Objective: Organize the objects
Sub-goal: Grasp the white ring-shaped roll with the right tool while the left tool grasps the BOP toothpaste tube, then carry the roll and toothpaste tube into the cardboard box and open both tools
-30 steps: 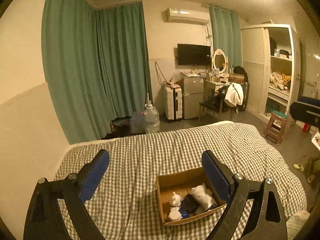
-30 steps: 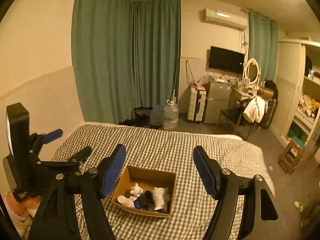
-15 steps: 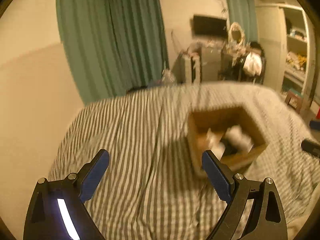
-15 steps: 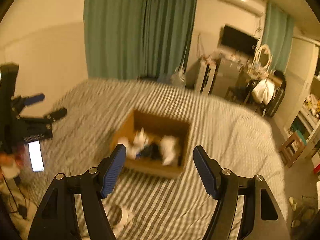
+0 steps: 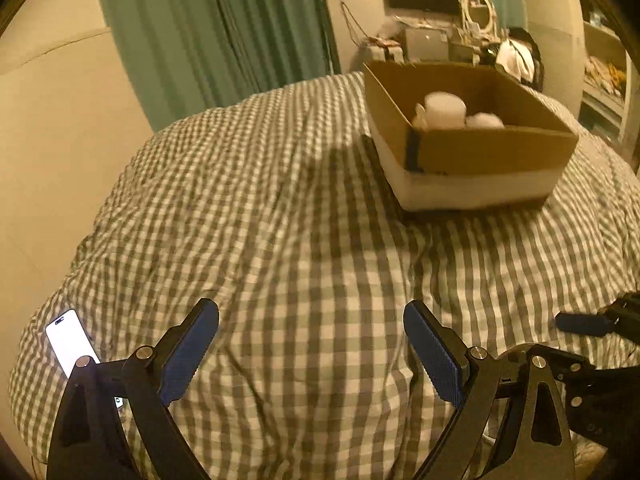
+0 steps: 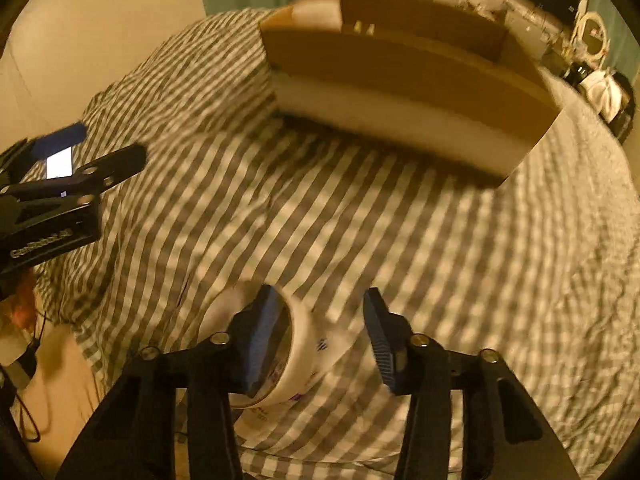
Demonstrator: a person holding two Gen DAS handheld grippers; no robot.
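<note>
The right gripper (image 6: pixel 320 336), fingers closing astride the white cup's (image 6: pixel 296 360) rim (probably light, rigid, slippery), grips its wall.

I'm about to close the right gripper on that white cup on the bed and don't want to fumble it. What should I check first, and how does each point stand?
1. White cup between the right gripper fingers: partly; jaws closing, the left finger sits over its mouth. Cannot tell.
2. Pads pressing the cup: not ok, right finger is apart from it.
3. Cup upright: not ok, it lies tilted on the checked bedcover.
4. Cardboard box has room: ok, white items fill only part.
5. Left gripper clear: ok, open, empty.
</note>
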